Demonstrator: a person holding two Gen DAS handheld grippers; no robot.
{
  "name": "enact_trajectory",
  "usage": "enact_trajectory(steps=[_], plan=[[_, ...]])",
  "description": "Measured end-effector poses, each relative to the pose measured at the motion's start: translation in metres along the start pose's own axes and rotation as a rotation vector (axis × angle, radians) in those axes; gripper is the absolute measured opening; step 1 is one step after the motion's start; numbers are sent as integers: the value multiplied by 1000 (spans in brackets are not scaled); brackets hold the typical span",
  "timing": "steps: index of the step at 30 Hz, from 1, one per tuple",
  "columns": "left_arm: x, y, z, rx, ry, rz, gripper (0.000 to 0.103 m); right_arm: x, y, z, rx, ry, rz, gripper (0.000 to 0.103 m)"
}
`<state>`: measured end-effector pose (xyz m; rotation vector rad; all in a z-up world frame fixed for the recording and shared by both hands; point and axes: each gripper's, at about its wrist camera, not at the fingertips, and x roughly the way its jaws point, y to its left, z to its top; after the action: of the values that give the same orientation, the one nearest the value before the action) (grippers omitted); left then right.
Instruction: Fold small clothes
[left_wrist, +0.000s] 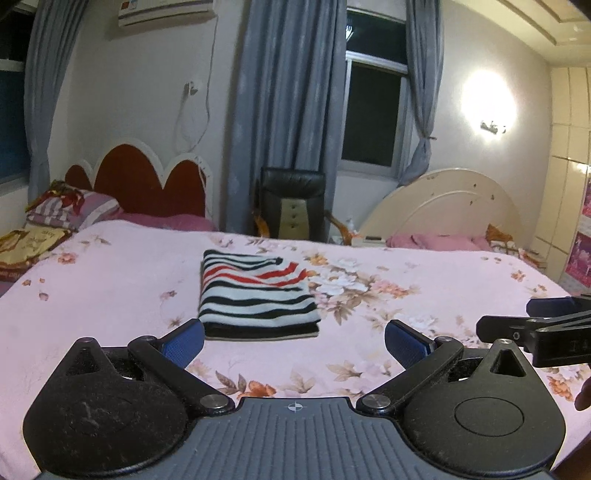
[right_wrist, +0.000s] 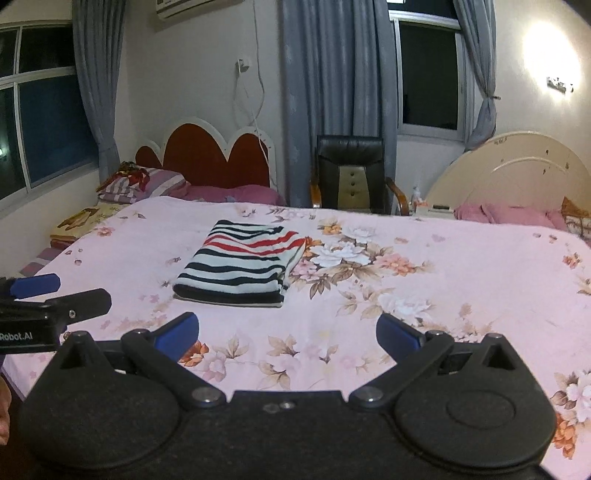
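Both our grippers near bed edge: left gripper (left_wrist: 293, 341) jaws wide, empty; right gripper (right_wrist: 286, 332) likewise wide, empty. Beyond, striped garment (left_wrist: 256, 295) lies folded into neat rectangle on floral bedsheet (left_wrist: 424, 332), clear of both. Folding looks complete; we see no other clothes waiting.

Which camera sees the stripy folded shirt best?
The left wrist view: the striped garment lies straight ahead, facing the camera squarely, between the open left hand-held gripper fingers. The right wrist view shows it whole too, but off to the left and at a slant.
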<state>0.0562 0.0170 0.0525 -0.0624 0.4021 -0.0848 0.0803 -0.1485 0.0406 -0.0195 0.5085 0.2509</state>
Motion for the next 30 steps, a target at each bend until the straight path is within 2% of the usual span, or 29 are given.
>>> enact_trajectory(steps=[12,30], plan=[[-19,-7,2,9,-24,9,103,-9,5,0,-16,-21,-3,102],[-23,-8,5,22,-43,5,103,-17,12,2,-19,-36,-3,102]])
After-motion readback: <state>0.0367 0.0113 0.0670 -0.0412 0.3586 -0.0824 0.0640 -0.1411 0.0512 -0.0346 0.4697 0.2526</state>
